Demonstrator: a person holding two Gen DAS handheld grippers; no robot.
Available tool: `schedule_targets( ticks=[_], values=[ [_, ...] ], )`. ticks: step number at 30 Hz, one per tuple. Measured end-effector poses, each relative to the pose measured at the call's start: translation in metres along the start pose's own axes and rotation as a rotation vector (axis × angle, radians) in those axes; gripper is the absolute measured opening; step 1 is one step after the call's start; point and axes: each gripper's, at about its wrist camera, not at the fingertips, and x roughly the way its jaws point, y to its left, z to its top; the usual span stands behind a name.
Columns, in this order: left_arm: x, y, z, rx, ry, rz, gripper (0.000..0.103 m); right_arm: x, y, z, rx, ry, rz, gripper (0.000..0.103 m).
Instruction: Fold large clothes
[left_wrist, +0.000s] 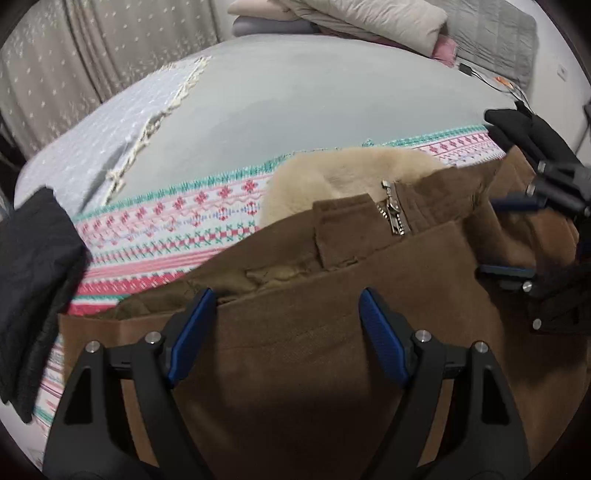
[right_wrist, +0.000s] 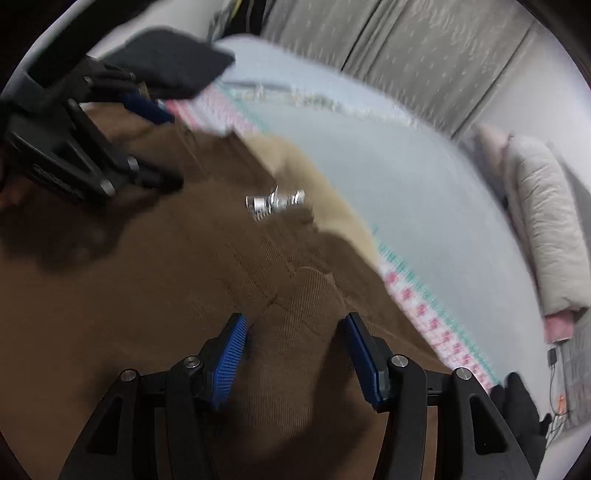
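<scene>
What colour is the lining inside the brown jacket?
Cream-beige fleecy lining inside the brown corduroy jacket; clearest in the left wrist view.

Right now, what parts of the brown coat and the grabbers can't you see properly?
- Brown coat: lower part cut off by the bottom edge, left wrist view.
- Zipper: smeared by motion blur, right wrist view.
- Right hand-held gripper: partly cut off at the right edge, left wrist view.
- Left hand-held gripper: open over the cloth.
</scene>
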Motion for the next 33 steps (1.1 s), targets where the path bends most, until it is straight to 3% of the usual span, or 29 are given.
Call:
schedule_targets(
  ticks=[1, 2, 3, 4, 9, 12, 14, 16, 18, 19, 21, 22, 23, 26, 27, 29, 31, 33],
  values=[
    [0.002, -0.002, 0.000, -0.007, -0.003, -0.010, 0.053, 0.007, -0.007, -0.002, 0.052, 0.014, 0.058, 0.037],
    [-0.001, -0.003, -0.002, -0.013, -0.013, -0.041, 0.038, 0.006, -0.012, -0.003, 0.088, 0.008, 0.086, 0.020],
    [-0.008, -0.007, -0.003, -0.021, -0.032, -0.027, 0.011, 0.000, -0.014, -0.005, 0.111, -0.020, 0.089, 0.011],
    [-0.007, -0.010, 0.000, -0.021, -0.053, 0.001, 0.009, -0.005, -0.014, -0.006, 0.129, -0.043, 0.087, 0.009],
    [-0.049, -0.005, 0.018, -0.119, -0.217, 0.028, 0.008, -0.049, -0.013, 0.001, 0.217, -0.165, -0.038, 0.007],
    [-0.049, -0.003, 0.044, -0.146, -0.261, 0.084, 0.008, -0.066, -0.024, 0.017, 0.291, -0.210, -0.071, 0.007],
    [-0.026, -0.007, 0.055, -0.115, -0.237, 0.150, 0.009, -0.052, -0.032, 0.034, 0.303, -0.164, -0.094, 0.007],
    [0.012, -0.012, 0.055, -0.068, -0.169, 0.254, 0.005, -0.011, -0.037, 0.042, 0.314, -0.058, -0.086, 0.008],
    [0.057, -0.003, 0.038, -0.112, -0.042, 0.384, 0.001, 0.037, -0.037, 0.028, 0.345, 0.039, -0.065, 0.012],
    [0.065, 0.006, 0.029, -0.159, -0.015, 0.336, 0.001, 0.049, -0.034, 0.020, 0.357, 0.042, -0.062, 0.013],
    [0.064, 0.033, 0.016, -0.308, -0.045, 0.184, 0.001, 0.043, -0.034, 0.004, 0.398, -0.051, -0.044, 0.019],
    [0.060, 0.040, 0.015, -0.342, -0.055, 0.167, 0.001, 0.039, -0.039, -0.005, 0.451, -0.075, -0.010, 0.021],
    [0.058, 0.047, 0.015, -0.373, -0.057, 0.162, 0.001, 0.038, -0.044, -0.010, 0.481, -0.080, 0.005, 0.029],
    [0.053, 0.053, 0.019, -0.391, -0.043, 0.160, 0.001, 0.042, -0.060, -0.018, 0.583, -0.053, -0.018, 0.068],
    [0.048, 0.051, 0.019, -0.392, -0.039, 0.161, 0.001, 0.043, -0.067, -0.022, 0.621, -0.047, -0.012, 0.074],
    [0.033, 0.056, 0.016, -0.423, -0.040, 0.134, 0.005, 0.037, -0.071, -0.029, 0.670, -0.057, 0.013, 0.075],
    [0.012, 0.064, 0.006, -0.470, -0.031, 0.079, 0.023, 0.015, -0.073, -0.031, 0.708, -0.075, 0.000, 0.075],
    [-0.021, 0.069, -0.009, -0.512, -0.047, 0.031, 0.031, -0.023, -0.072, -0.039, 0.746, -0.129, -0.014, 0.075]
  ],
)
